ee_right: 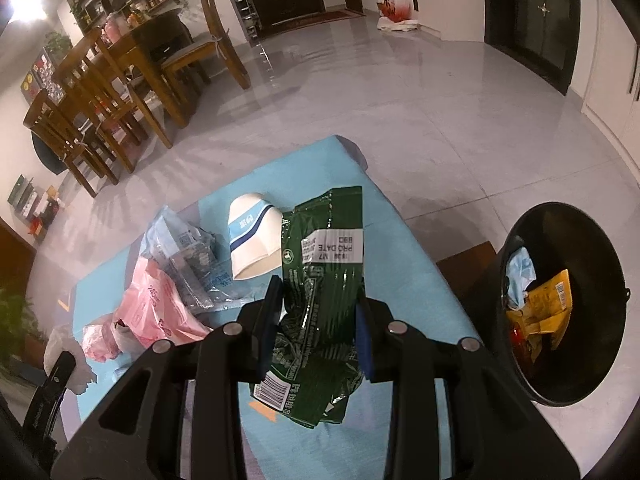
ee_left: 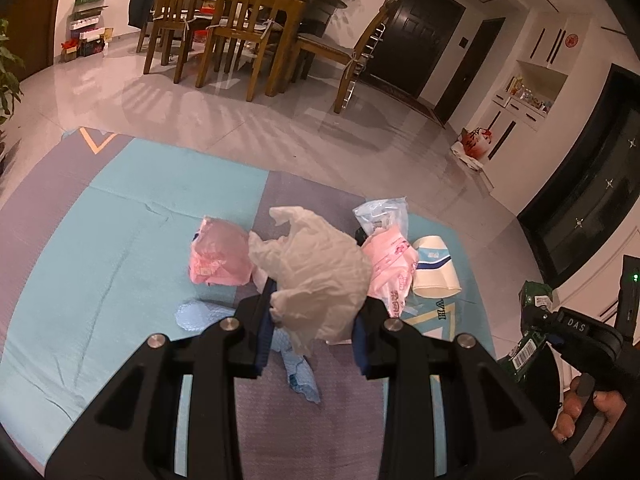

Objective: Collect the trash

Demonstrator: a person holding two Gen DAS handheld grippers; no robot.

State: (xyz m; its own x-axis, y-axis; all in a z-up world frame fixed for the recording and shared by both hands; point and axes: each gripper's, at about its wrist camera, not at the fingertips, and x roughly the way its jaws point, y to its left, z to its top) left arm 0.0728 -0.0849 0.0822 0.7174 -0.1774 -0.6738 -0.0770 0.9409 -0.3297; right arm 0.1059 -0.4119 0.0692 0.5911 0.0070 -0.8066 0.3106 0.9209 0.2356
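Observation:
My left gripper is shut on a crumpled white plastic bag, held above the mat. Beneath and beyond it lie a pink wrapper, a second pink wrapper, a clear packet, a paper cup and blue scraps. My right gripper is shut on a green snack bag, seen also at the right edge as the green snack bag. The paper cup, clear packet and pink wrapper lie to its left. A black bin stands to the right.
The trash lies on a blue and grey play mat on a glossy tiled floor. The bin holds a blue mask and yellow wrappers. A wooden dining table with chairs stands farther off. A dark door and white cabinets are at the back right.

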